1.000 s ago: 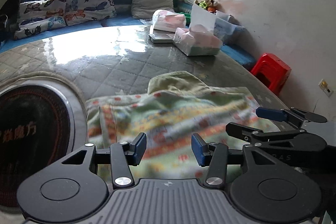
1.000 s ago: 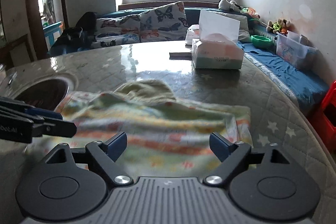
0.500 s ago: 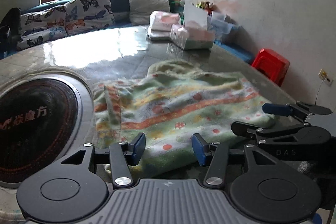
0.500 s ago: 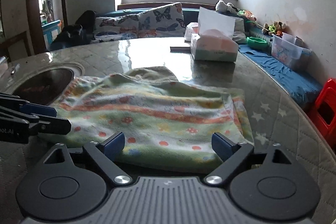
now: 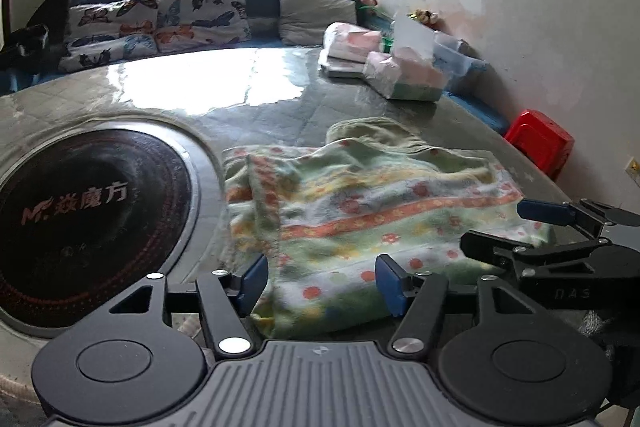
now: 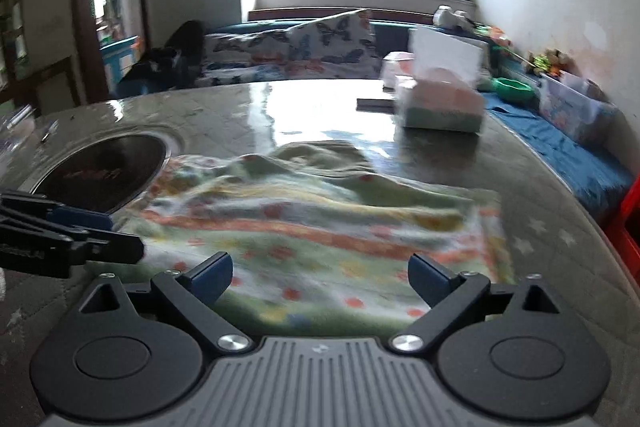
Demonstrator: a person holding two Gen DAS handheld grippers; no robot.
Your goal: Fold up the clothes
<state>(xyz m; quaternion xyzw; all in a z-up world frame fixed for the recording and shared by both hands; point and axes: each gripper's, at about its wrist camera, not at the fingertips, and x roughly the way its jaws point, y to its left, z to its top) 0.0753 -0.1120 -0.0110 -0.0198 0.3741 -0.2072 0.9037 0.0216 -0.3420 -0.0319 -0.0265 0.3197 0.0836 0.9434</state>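
A green fleece garment (image 5: pixel 360 211) with orange bands and red dots lies rumpled on the round table; it also shows in the right wrist view (image 6: pixel 320 227). My left gripper (image 5: pixel 320 281) is open and empty over the garment's near left edge. My right gripper (image 6: pixel 320 277) is open wide and empty over the near edge. The right gripper shows at the right of the left wrist view (image 5: pixel 560 239). The left gripper shows at the left of the right wrist view (image 6: pixel 68 231).
A black induction cooktop (image 5: pixel 80 211) is set into the grey quilted table (image 5: pixel 260 107) left of the garment. Tissue packs (image 5: pixel 404 75) sit at the far right. A cushioned bench (image 5: pixel 160 15) runs behind. A red stool (image 5: pixel 540 147) stands by the wall.
Both grippers stayed open and shifted over the near edge of the garment. The left gripper's jaws have opened a little wider. The garment lies spread lower and flatter than a second ago.
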